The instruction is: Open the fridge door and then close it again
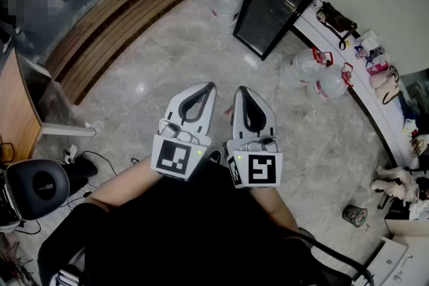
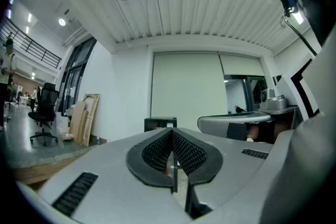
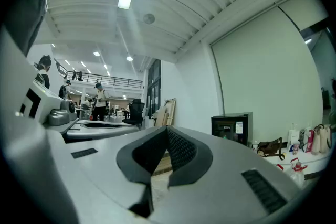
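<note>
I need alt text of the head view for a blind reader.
A left gripper and a right gripper, both shut and empty, point toward a closed black fridge across a stone floor, with water jugs beside it.

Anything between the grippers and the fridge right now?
Head view: only bare floor from the left gripper and right gripper to the fridge. Jugs stand beside it, off the line.
</note>
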A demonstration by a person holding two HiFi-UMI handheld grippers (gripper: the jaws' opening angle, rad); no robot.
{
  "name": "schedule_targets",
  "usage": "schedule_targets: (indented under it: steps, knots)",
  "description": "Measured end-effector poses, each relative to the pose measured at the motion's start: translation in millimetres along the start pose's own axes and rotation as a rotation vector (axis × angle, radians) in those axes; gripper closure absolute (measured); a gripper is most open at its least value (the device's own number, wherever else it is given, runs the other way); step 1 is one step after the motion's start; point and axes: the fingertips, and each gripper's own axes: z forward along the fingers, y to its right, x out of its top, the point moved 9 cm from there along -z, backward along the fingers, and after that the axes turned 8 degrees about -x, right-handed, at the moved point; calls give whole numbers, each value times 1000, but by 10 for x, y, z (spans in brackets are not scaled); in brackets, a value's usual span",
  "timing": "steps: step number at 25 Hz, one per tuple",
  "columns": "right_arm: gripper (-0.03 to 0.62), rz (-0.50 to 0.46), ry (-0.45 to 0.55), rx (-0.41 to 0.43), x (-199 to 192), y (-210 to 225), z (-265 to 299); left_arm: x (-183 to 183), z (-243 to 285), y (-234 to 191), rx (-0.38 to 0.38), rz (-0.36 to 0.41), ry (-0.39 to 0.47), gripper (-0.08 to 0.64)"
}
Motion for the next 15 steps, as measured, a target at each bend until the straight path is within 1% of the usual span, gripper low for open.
schedule_targets:
  steps: [6,10,15]
  knots:
    - [577,9,-2,7,-18,190,23,-6,151,101,11,-1,-5,554]
    - [577,17,1,25,-34,313,42,-11,235,163,32,-2,-12,554]
    - [577,75,-13,54,-97,510,82,-73,290,228,74,-12,-18,554]
